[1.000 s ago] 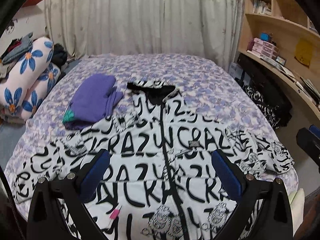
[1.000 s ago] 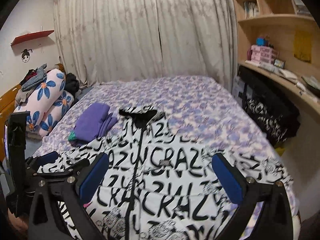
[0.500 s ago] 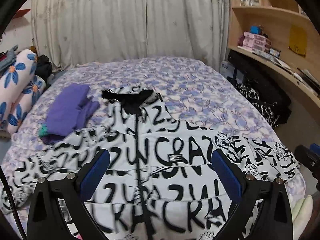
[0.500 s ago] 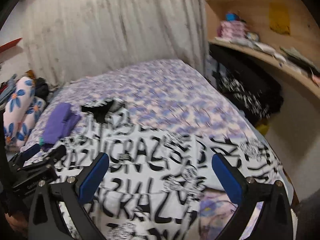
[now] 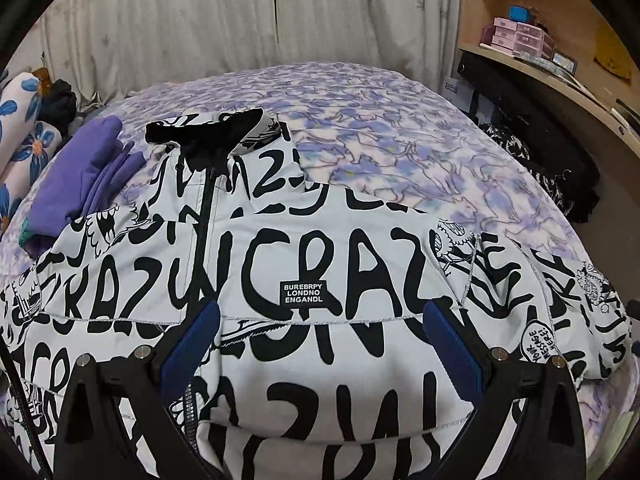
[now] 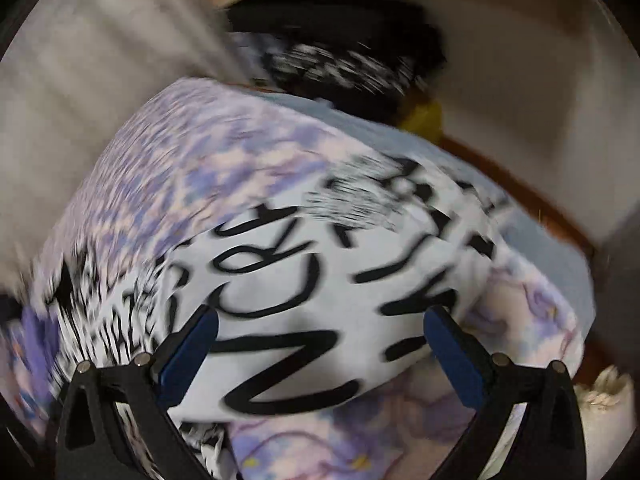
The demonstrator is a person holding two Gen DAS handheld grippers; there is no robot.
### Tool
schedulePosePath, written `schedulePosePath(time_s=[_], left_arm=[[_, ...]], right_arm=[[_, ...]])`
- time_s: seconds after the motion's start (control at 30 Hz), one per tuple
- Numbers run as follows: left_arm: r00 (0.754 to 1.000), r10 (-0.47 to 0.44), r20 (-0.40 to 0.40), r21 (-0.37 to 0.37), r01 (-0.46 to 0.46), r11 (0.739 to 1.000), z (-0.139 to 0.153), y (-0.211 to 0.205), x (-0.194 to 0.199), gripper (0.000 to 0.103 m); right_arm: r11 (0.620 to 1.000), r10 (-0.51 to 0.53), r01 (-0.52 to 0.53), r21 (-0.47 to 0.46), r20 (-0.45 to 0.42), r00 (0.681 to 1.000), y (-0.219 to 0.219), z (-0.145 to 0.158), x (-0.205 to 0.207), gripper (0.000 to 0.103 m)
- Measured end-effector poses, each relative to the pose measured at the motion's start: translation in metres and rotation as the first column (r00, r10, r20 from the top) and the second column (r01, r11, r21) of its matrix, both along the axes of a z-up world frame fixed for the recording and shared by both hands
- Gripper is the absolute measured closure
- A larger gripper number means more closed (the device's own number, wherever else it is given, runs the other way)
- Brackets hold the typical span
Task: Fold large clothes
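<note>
A large white jacket [image 5: 320,248] with black lettering lies flat, front up, on the bed, collar away from me, zip running down its left part. My left gripper [image 5: 318,328] is open and empty, low over the jacket's chest. In the blurred right wrist view my right gripper [image 6: 320,340] is open and empty, close above the jacket's right sleeve [image 6: 320,272], which lies near the bed's right edge.
A folded purple garment [image 5: 80,176] lies left of the jacket. Flowered pillows [image 5: 20,136] are stacked at the far left. The purple-patterned bedspread [image 5: 400,128] stretches beyond. A wooden shelf [image 5: 560,72] and black items [image 5: 540,160] stand to the right.
Both grippers have moved right and down toward the jacket. The right one has swung fast toward the right sleeve and the bed edge, blurring its view.
</note>
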State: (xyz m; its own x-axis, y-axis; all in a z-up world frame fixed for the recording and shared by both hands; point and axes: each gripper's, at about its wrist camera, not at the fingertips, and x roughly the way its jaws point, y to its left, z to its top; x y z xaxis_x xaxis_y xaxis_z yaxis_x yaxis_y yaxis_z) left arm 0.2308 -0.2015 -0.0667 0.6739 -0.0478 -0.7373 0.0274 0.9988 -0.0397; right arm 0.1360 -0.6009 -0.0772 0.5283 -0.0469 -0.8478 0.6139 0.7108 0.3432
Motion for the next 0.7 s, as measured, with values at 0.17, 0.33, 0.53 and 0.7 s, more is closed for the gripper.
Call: schedulePosePath(time_s=[0.17, 0.33, 0.53, 0.7], left_arm=[[1.0, -0.022, -0.016, 0.002, 0.022, 1.0, -0.002, -0.008, 0.002, 0.002], [0.997, -0.04, -0.063, -0.001, 0.04, 0.999, -0.01, -0.011, 0.003, 0.002], [0.996, -0.037, -0.082, -0.01, 0.036, 0.999, -0.009, 0.001, -0.005, 0.002], [0.997, 0.001, -0.081, -0.018, -0.002, 1.0, 0.002, 0.033, -0.016, 0.002]], right_arm=[[0.984, -0.135, 0.136, 0.111, -0.017, 0.991, -0.034, -0.022, -0.018, 0.001], [0.977, -0.143, 0.145, 0.156, -0.023, 0.989, -0.05, -0.045, -0.009, 0.027], [0.994, -0.093, 0.088, 0.072, 0.073, 0.993, -0.035, -0.018, 0.011, 0.097], [0.983, 0.175, -0.151, -0.101, 0.305, 0.936, 0.054, 0.072, 0.031, 0.098]])
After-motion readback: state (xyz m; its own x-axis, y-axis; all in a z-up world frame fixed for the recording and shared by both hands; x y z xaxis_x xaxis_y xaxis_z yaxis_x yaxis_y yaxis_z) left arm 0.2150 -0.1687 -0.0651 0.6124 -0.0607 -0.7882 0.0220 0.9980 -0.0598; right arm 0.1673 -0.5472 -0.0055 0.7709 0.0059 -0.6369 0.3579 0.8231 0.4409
